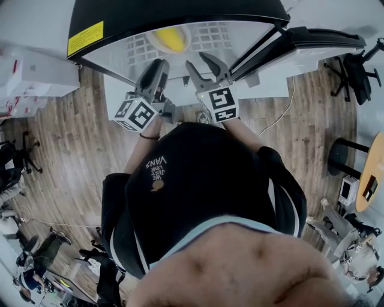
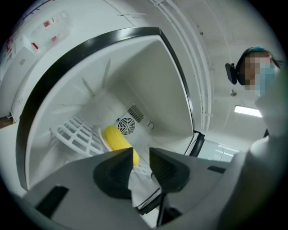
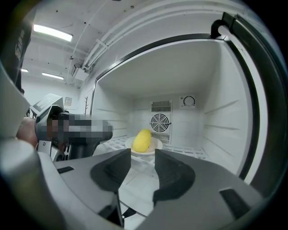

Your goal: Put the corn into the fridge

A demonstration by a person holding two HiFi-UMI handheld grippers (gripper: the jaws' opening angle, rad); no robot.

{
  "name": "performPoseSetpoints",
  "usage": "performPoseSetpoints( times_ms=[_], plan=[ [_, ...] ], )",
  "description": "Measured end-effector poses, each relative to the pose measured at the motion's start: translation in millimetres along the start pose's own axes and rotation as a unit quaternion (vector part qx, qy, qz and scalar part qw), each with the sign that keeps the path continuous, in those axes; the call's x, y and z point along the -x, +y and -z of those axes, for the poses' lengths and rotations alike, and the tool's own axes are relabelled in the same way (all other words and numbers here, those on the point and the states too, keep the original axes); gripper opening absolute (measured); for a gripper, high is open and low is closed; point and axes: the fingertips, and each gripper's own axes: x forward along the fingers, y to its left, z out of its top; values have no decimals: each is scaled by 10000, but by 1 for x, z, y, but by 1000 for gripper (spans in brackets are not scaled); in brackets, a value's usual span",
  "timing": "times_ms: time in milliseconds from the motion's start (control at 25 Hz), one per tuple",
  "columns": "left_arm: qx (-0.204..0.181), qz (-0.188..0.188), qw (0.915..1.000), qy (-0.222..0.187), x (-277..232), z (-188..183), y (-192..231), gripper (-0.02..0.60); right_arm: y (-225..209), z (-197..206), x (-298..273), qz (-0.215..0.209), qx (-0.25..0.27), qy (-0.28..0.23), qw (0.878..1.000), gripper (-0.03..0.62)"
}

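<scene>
Inside the open fridge point(image 1: 180, 15) the corn point(image 3: 143, 140) lies on a white plate point(image 3: 156, 145). Before the fridge, left gripper point(image 2: 141, 158) and right gripper point(image 3: 143, 158) — both parted, empty — hover over wooden floor point(image 1: 66, 144).

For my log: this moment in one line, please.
yellow corn cob on round white plate in white fridge; left gripper open; right gripper open

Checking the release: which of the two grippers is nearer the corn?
The left gripper: its empty, parted jaws are just short of the corn in the fridge, while the right gripper sits off to one side.
</scene>
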Motion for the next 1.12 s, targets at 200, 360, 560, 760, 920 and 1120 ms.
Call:
performPoseSetpoints(
  times_ms=[200, 360, 560, 760, 920, 1120],
  plan=[
    [-373, -33, 9991, 185, 0, 5, -3, 91, 3, -1, 1, -49, -3, -22, 10000, 155],
    [-632, -24, 9973, 364, 1, 10, -5, 91, 5, 1, 3, -76, -15, 50, 10000, 155],
    [-1030, -101, 9930, 572, 2, 17, -3, 91, 6, 7, 4, -120, -19, 140, 9998, 155],
    [-1044, -155, 9922, 667, 3, 25, 2, 91, 7, 13, 3, -127, -40, 199, 9997, 155],
    [-1214, -241, 9899, 691, 6, 29, 6, 91, 7, 17, 5, -123, -50, 251, 9996, 155],
    [-1324, -273, 9870, 866, 7, 42, 9, 91, 9, 25, 6, -153, -85, 351, 9992, 155]
  ],
)
